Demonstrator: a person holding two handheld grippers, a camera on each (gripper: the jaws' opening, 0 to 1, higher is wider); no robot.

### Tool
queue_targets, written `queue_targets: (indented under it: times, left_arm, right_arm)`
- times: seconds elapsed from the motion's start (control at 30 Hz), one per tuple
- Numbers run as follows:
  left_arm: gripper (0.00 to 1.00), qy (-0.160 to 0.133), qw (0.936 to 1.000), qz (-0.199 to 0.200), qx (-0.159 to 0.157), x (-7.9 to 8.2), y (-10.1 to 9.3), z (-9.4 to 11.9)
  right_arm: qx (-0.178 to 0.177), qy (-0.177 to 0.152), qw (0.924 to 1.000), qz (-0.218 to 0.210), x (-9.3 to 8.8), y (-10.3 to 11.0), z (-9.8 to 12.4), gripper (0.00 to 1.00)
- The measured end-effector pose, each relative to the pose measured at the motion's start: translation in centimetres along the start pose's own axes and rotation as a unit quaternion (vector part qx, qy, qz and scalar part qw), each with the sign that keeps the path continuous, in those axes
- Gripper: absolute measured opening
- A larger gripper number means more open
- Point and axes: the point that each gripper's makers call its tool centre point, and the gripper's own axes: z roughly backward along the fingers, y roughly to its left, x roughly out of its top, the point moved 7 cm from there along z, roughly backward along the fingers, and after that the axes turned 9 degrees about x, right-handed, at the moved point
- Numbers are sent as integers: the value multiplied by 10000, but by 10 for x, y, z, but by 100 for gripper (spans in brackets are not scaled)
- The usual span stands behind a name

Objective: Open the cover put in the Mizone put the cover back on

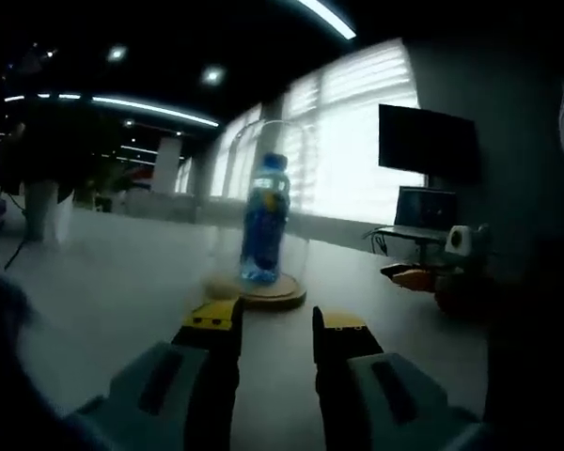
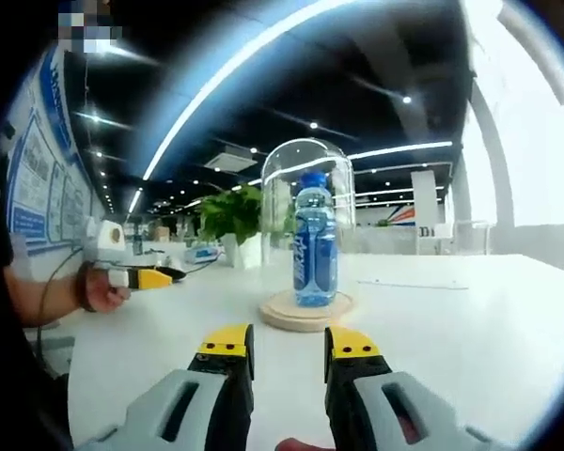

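Mizone bottle [image 2: 314, 246] stands on wooden base [image 2: 303, 311] under glass cover [image 2: 306, 169], cover on. I judge task done. Both claws [image 1: 273, 324] [image 2: 289, 345] released, at 6 o'clock of base.

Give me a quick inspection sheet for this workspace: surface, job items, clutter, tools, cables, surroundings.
Surface: white table, bare around the job's things.
Job's things: blue Mizone bottle upright on a round wooden base, glass dome cover in place over it.
Clutter: nothing seen on the table near the base.
Tools: left tool open and empty, short of the base; right tool open and empty, also short of it.
Cables: a dark cable at the far left of the left gripper view.
Surroundings: bright windows with blinds, dark monitor, green plant, ceiling strip lights.
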Motion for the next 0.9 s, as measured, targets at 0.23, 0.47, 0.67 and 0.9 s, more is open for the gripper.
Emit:
queue_targets:
  times: [0.23, 0.47, 0.67, 0.9]
  left_arm:
    - [24, -37, 9999, -85, -83, -2, -2, 0]
    - [24, -123, 9996, -152, -195, -1, -6, 1]
    - [24, -123, 9997, -119, -194, -1, -5, 1]
    - [24, -26, 9996, -169, -225, -4, -7, 0]
  right_arm:
    - [-59, -26, 10000, -36, -2, -2, 3, 21]
    - [-57, 80, 9997, 206, -2, 1, 1, 21]
    - [-46, 69, 9996, 269, -2, 1, 1, 21]
    - [-83, 49, 9995, 296, -1, 1, 2, 22]
